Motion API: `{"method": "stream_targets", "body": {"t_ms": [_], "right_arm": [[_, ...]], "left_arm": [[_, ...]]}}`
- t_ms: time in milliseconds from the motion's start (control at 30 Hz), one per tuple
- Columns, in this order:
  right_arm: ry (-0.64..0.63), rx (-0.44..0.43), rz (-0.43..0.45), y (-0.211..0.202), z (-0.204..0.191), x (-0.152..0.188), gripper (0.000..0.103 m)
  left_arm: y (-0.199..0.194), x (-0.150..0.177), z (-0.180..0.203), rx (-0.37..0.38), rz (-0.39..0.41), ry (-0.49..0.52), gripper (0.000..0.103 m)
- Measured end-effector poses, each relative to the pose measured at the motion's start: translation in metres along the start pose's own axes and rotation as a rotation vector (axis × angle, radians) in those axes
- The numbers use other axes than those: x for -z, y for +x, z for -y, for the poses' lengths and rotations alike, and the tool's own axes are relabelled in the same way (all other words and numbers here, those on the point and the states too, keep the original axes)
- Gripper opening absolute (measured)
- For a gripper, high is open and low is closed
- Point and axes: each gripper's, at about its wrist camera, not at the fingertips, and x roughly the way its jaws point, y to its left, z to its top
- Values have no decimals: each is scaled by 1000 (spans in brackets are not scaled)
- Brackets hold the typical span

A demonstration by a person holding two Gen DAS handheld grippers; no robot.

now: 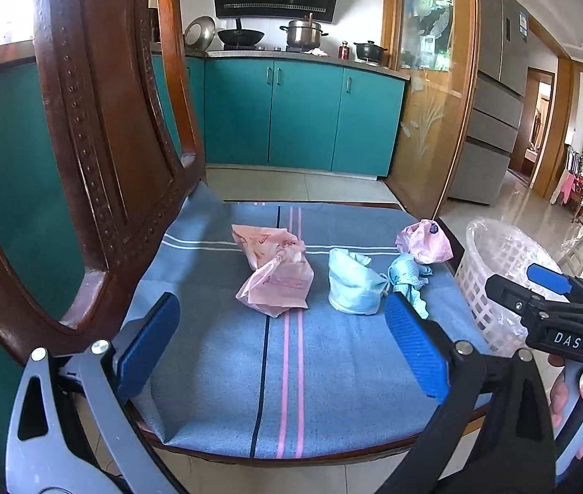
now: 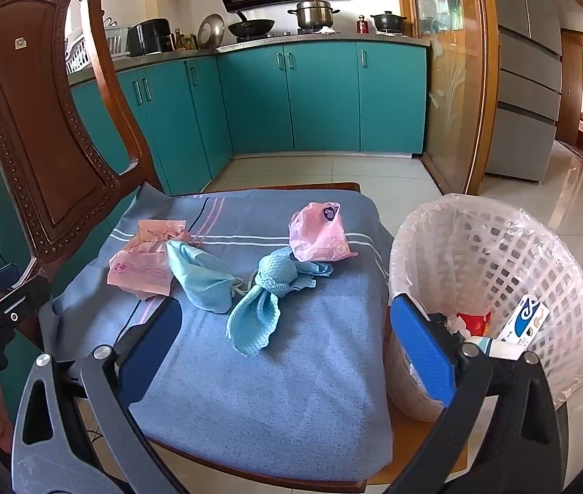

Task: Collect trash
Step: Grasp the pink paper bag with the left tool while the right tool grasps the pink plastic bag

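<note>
Right wrist view: knotted blue cloth (image 2: 264, 296) lies ahead of the spread-apart hand-held gripper (image 2: 287, 354)

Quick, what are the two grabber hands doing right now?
Left gripper: open, holding nothing, above the chair cushion.
Right gripper: open, holding nothing, beside the trash basket.

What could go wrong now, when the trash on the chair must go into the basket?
1. The knotted blue cloth touches the small pink bag and the light blue pouch lies close, so the open right claw may drag a neighbour off the striped cushion cover.
2. The lined basket stands on the floor beside the chair; thin plastic like the large pink bag may miss it.
</note>
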Motion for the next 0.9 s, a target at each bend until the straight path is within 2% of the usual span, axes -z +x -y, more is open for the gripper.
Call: {"method": "stream_targets", "body": {"t_ms": [200,367,533,667,733,767,800,833,867,900], "right_arm": [[-8,3,4,1,1,0,99],[-27,33,6,13,3,-8,99],[-56,48,-6,54,6,-26,99],[-55,39,-38,92,7,-38,98],[-74,32,-59,108,4,-42,92],[-81,45,-71,117,3,-43,87],[-80,45,-84,124,5,-43,84],[-78,44,-105,132,6,-43,71],[-78,45,-141,141,8,-41,53],[-73,42,-152,144,9,-40,42]], "left_arm": [[10,-1,2,-3,-19,7,99],[39,-3,-2,-26,-69,4,99],[86,-7,-8,-39,-146,2,99],[115,-8,-16,-39,-198,-25,94],[127,-8,-18,-27,-223,-32,87],[132,-7,-19,-19,-234,-33,79],[135,-6,-19,-13,-245,-34,63],[139,-5,-19,-2,-263,-36,53],[140,-3,-20,10,-269,-38,26],[140,-1,-20,18,-272,-39,20]]}}
